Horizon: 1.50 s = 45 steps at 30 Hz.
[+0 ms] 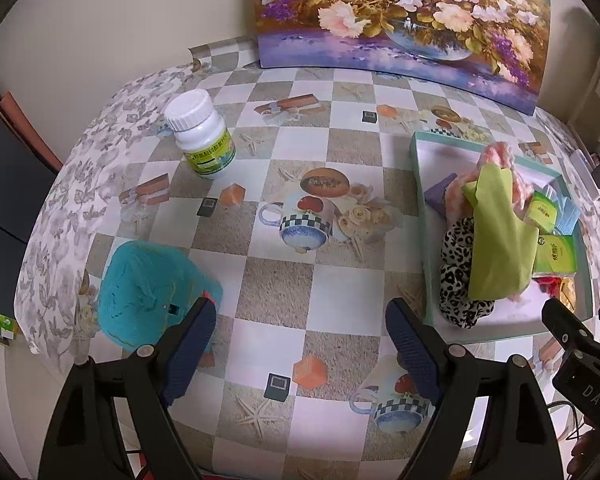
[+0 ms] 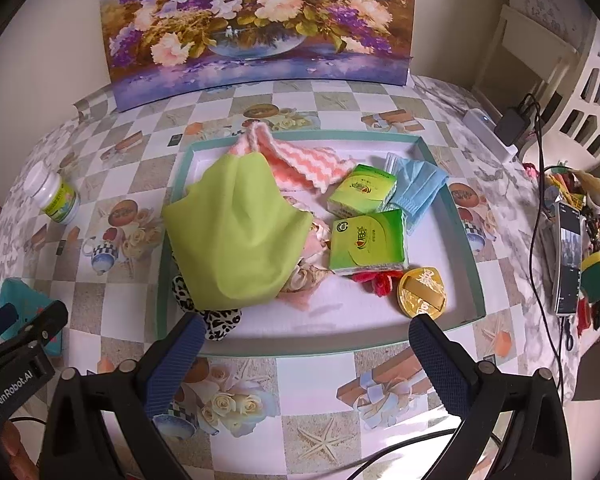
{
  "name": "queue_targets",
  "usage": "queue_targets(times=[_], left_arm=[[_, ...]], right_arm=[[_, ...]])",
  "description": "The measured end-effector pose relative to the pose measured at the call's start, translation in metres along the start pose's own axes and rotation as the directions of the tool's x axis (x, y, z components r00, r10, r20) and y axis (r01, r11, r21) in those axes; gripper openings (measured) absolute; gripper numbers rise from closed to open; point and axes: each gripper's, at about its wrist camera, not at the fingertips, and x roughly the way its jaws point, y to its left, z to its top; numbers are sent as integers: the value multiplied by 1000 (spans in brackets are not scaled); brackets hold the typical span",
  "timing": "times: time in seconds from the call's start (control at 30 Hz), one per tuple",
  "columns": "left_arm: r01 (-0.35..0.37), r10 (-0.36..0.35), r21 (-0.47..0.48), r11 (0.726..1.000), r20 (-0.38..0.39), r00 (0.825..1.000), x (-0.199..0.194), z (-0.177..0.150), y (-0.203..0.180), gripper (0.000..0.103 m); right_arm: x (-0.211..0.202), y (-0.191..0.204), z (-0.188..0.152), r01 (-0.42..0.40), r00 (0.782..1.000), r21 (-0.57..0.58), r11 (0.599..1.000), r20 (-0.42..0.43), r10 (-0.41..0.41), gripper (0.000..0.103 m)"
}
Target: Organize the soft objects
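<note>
A teal-rimmed white tray [image 2: 470, 264] holds a lime green cloth [image 2: 236, 236], a pink-and-white knitted cloth [image 2: 300, 160], a leopard-print item [image 2: 220, 322], two green tissue packs [image 2: 366, 242], a blue face mask [image 2: 418, 188], a red piece [image 2: 376, 282] and a gold disc [image 2: 422, 290]. The tray also shows in the left wrist view [image 1: 428, 184]. A teal cloth [image 1: 148, 284] lies on the table by my left gripper [image 1: 300, 332], which is open and empty. My right gripper [image 2: 306, 344] is open and empty in front of the tray.
A white pill bottle [image 1: 202, 136] stands on the checked tablecloth. A flower painting [image 2: 256, 20] leans on the wall at the back. A phone [image 2: 568, 256], cables, a charger [image 2: 512, 124] and clutter lie to the right of the tray.
</note>
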Motion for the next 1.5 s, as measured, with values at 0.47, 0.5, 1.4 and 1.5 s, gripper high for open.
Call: queue_targets(times=[0.47,0.5,1.4,1.5], left_arm=[[-11,11,12,1000,8,1000,-2,1,-1,87],[-11,11,13,1000,9,1000,-2,1,-1,87],[-12,12,3,1000,-13,1000,3,1,2,87],[-12,12,1,1000,-15,1000,3,1,2,87]], right_arm=[[2,2,-1,3,1000,-18,1000,-4,-3,103],[2,2,-1,2,1000,-17,1000,-4,-3,103],[6,2,-2,8,1000,-24,1000,-10,-8,103],[6,1,-2,8,1000,-24,1000,-10,-8,103]])
